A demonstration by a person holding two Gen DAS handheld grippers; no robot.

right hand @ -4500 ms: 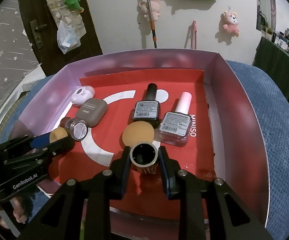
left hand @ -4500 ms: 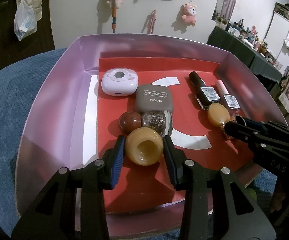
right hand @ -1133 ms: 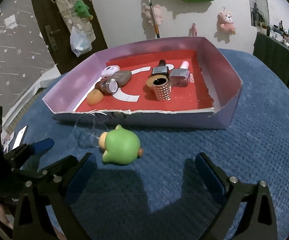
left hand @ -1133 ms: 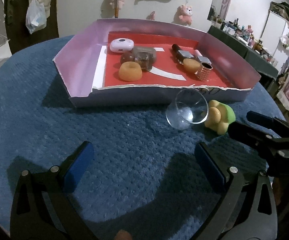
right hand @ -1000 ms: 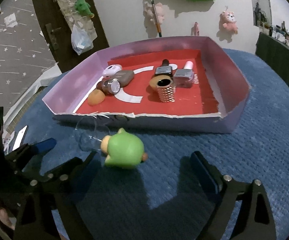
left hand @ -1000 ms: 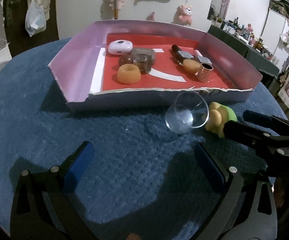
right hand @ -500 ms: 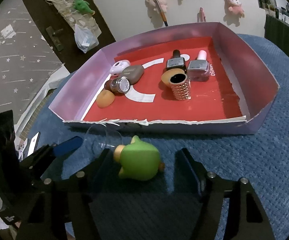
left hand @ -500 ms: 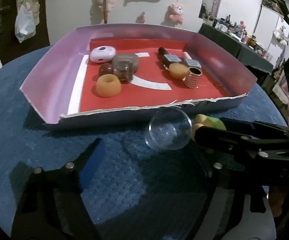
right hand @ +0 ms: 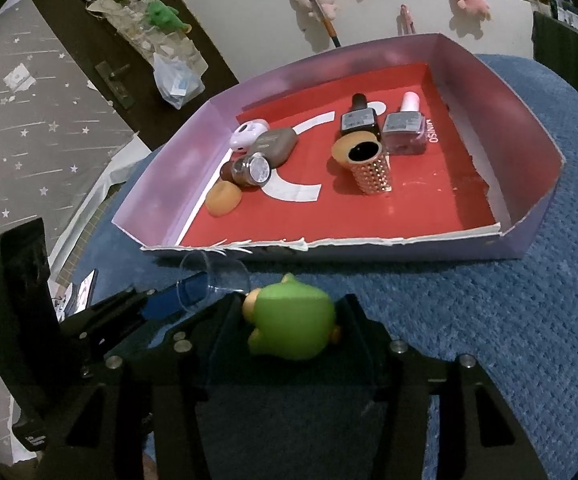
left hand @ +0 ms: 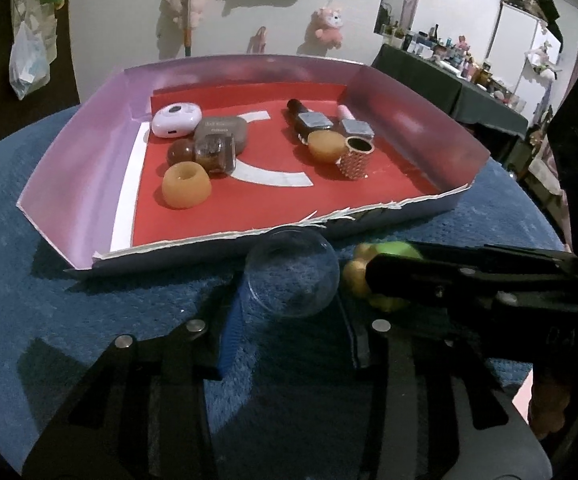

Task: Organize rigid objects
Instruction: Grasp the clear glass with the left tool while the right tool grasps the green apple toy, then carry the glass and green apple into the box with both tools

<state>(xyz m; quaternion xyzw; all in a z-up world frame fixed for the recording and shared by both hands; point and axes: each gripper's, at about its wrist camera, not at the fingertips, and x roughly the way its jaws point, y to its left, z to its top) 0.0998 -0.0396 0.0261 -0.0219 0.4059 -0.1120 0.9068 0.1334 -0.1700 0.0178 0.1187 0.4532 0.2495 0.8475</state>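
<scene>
A clear glass cup (left hand: 289, 276) lies on its side on the blue cloth, just in front of the box. My left gripper (left hand: 289, 308) is shut on it, one finger on each side. Beside it lies a green toy with orange feet (right hand: 293, 326). My right gripper (right hand: 291, 316) has its jaws closing on the toy, and both pads touch its sides. In the left wrist view the right gripper (left hand: 449, 276) reaches in from the right and hides most of the toy (left hand: 397, 249). The right wrist view shows the left gripper (right hand: 161, 300) and the cup (right hand: 213, 280) at the left.
A pink cardboard box (left hand: 89, 168) with a red floor stands just beyond, its torn front edge low. Inside are a white case (left hand: 177, 120), a brown compact, two nail polish bottles, an orange ring (left hand: 187, 186) and a studded gold cup (right hand: 369, 172). Blue cloth covers the table.
Both grippers were wide open a second ago. They have moved in toward the box, the left closing around the cup and the right around the green toy.
</scene>
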